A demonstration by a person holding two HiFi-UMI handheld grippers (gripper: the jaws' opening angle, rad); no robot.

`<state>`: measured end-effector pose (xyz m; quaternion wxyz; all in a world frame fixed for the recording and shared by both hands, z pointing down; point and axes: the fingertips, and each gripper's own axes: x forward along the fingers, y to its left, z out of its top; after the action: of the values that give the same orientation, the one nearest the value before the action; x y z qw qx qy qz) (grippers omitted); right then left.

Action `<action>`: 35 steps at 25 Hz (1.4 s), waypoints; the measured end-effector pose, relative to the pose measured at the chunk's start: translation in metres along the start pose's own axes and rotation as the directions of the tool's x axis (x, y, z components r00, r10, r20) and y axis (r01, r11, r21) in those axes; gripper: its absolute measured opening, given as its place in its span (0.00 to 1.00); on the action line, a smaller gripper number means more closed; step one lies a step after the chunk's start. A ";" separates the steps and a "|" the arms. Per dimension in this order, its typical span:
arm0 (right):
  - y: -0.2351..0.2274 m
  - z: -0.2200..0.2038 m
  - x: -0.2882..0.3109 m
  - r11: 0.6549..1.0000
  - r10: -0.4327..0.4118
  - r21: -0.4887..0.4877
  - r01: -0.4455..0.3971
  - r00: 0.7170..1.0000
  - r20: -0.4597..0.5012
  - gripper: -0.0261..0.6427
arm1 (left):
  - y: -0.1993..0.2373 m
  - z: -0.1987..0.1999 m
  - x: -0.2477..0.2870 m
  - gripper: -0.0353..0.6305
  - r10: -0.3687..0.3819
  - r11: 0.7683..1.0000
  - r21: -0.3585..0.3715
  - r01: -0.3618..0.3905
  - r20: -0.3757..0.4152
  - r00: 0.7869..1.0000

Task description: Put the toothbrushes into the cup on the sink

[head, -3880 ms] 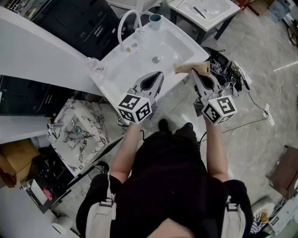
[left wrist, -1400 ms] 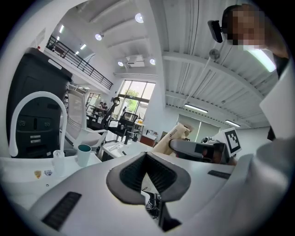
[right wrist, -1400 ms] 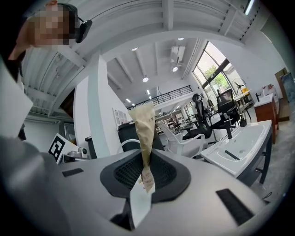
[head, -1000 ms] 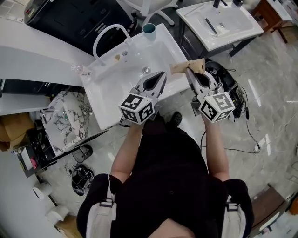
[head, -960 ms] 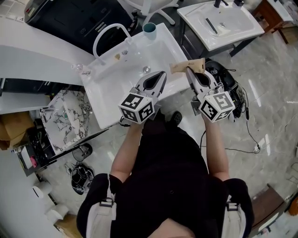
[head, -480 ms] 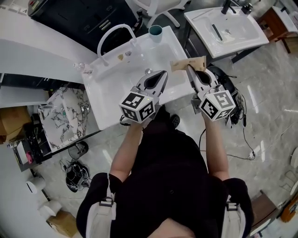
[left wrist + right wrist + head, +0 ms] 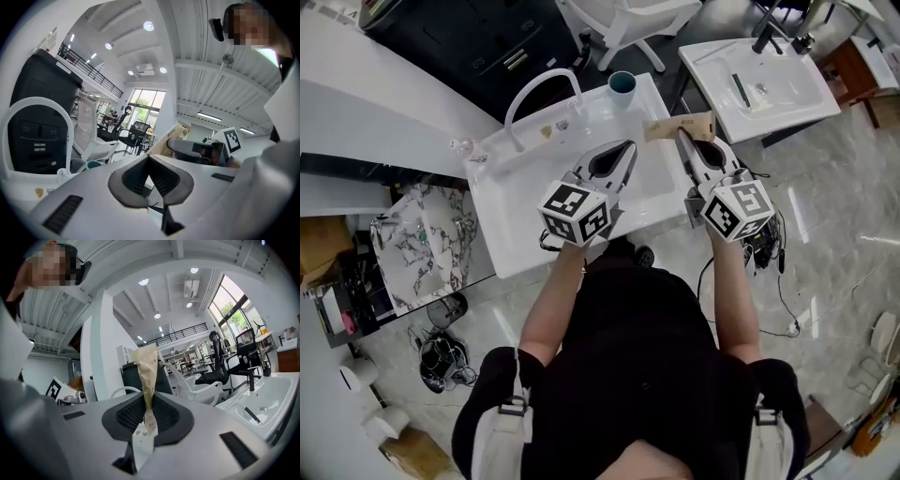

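No word or number can be read anywhere. The brown paper packet (image 7: 680, 127) pinched in the right gripper (image 7: 682, 141) bears small dark print, too fine to make out. A small gold sticker (image 7: 546, 132) on the sink (image 7: 516, 239) is likewise illegible. The cubes on the left gripper (image 7: 625, 150) and right gripper show only black-and-white square patterns.

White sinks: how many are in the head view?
2. The near sink lies right in front of the person, a teal cup at its far corner; the far sink stands apart at upper right. Others may be hidden outside the view.
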<state>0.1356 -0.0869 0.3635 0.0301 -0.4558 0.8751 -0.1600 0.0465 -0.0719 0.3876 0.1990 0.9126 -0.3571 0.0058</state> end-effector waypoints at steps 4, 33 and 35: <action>-0.004 0.007 0.024 1.000 0.005 -0.016 -0.005 1.000 0.002 0.13 | 0.017 0.007 0.004 0.06 0.002 1.000 -0.001 -0.002 0.008 1.000; -0.053 0.007 0.132 0.999 -0.020 -0.027 0.019 0.999 -0.040 0.13 | 0.095 0.021 0.035 0.07 0.004 0.999 -0.039 -0.006 -0.033 0.999; -0.056 0.004 0.138 1.000 -0.015 -0.025 0.014 0.999 -0.048 0.13 | 0.096 0.020 0.037 0.06 0.008 0.999 -0.044 -0.009 -0.036 0.999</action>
<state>0.1004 -0.2298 0.3895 0.0023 -0.4584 0.8741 -0.1604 0.0086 -0.1669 0.4093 0.2255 0.9062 -0.3575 0.0149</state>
